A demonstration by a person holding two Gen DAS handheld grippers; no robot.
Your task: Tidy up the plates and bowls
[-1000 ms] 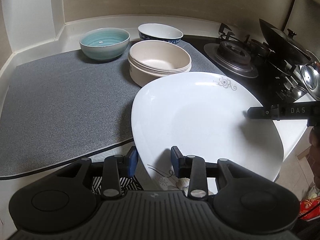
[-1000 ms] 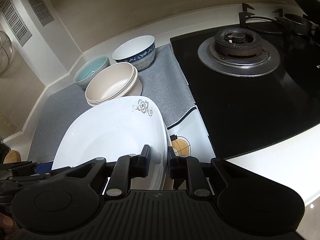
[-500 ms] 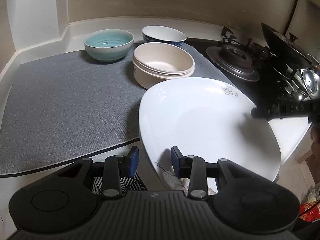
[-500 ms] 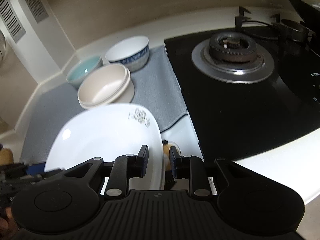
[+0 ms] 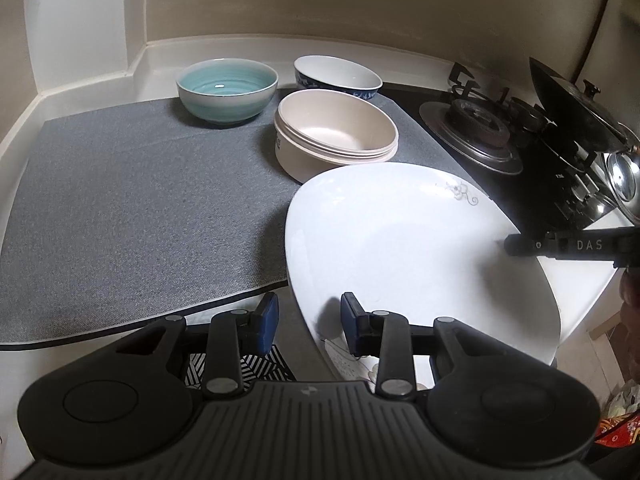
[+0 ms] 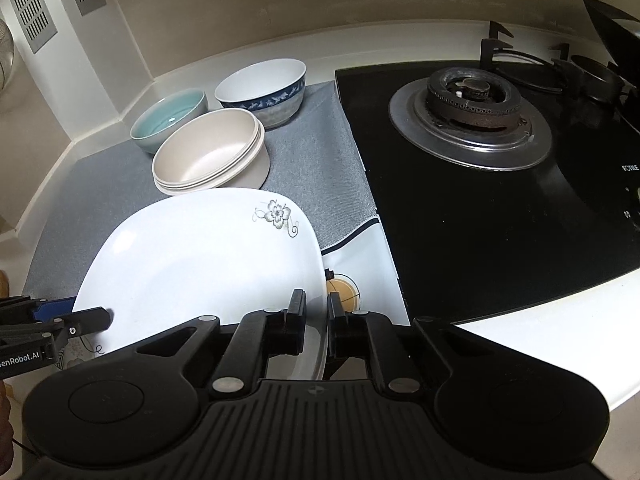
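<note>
Plate: the white plate (image 6: 200, 264), squarish with a grey flower printed at its far corner, is off the counter and tilted, its near right edge low. It hangs over the front edge of the grey mat (image 5: 132, 208) and the patterned dishes beneath it.

Right gripper (image 6: 316, 320): its jaws are closing on the plate's right rim, which runs straight between them; the gap is nearly gone and the pads look to be pressing on the rim.

Left gripper (image 5: 308, 320): jaws part open, straddling the plate's near left corner. Only one blue pad (image 5: 350, 320) sits against the plate's upper face; the other stands clear to the side, so I judge no pinch here, though the underside is hidden.

Key relation: the plate lies between the two grippers, forward and to the right of the left fingers and left of the right fingers. The right hand carries it; open mat lies to the left and ahead.

Bowls: the nested beige bowls (image 5: 336, 136) stand just beyond the plate's far edge, the teal bowl (image 5: 227, 90) and the blue-patterned bowl (image 5: 338, 76) behind them, all upright on the mat.

Surroundings: the black hob (image 6: 500, 200) with its gas burner (image 6: 468, 116) is to the right, well apart from the bowls.

Next move, as a judgement: with one rim pinched, the plate could pivot; it needs carrying level and clear of the beige stack.
</note>
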